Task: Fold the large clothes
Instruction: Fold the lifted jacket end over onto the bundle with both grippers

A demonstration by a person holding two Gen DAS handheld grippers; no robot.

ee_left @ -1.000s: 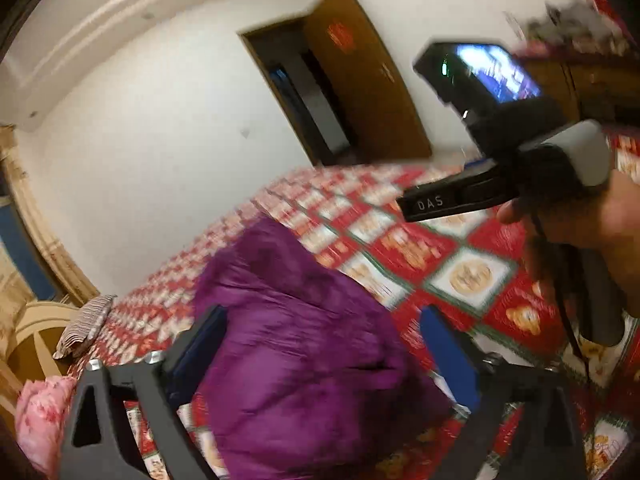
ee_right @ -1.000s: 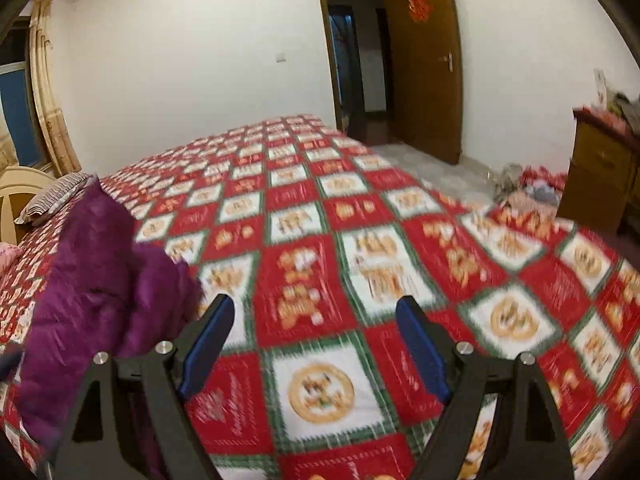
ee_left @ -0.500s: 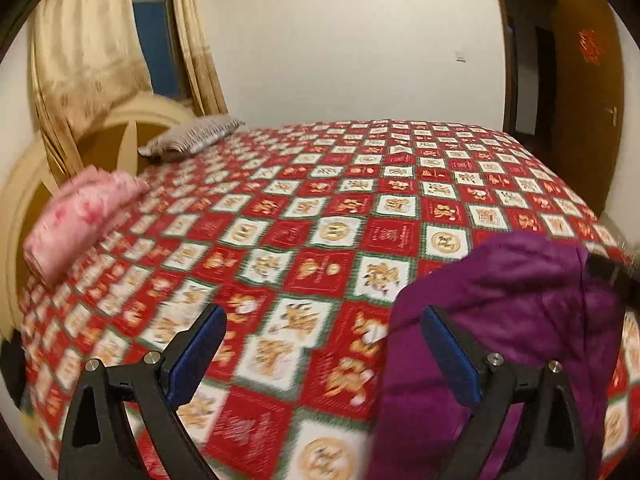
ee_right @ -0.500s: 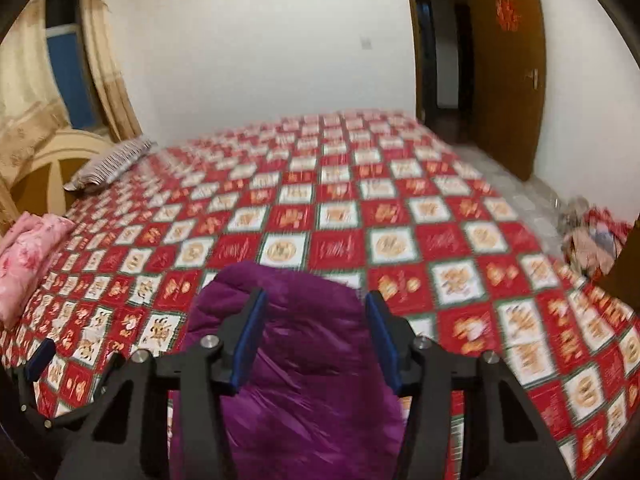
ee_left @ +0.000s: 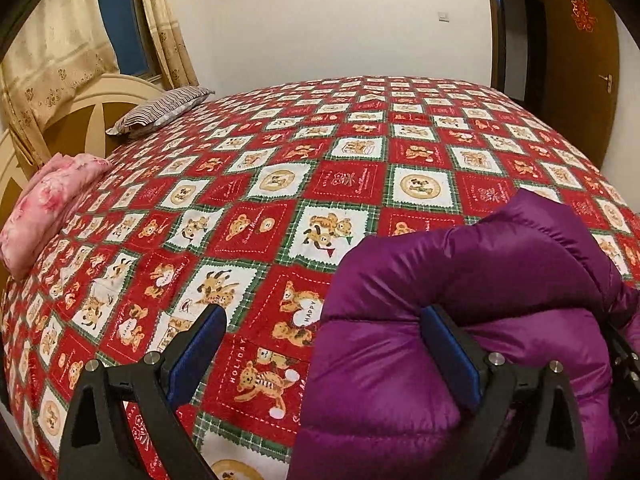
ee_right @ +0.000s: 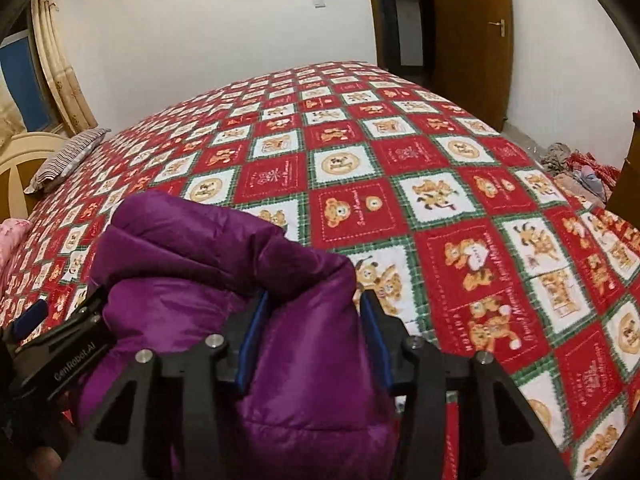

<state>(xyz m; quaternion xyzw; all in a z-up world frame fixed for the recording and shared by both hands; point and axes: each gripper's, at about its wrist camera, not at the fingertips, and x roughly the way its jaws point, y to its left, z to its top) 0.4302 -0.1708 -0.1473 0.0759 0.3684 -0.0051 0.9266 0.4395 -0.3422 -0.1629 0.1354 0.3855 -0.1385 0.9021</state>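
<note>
Purple jacket [ee_right: 224, 264] runs off the bottom edge; its shape seems undeterminable

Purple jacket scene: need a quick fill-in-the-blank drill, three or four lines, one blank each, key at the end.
1. The puffy jacket lying on the bed is ____ in colour.
2. The right gripper has its pads closed on a fold of the ____.
3. The left gripper stands ____, with only patterned bedspread and the jacket's edge between its pads.
4. Near the headboard lies a ____ pillow with dark lines.

Missing words: purple; jacket; open; striped
</note>
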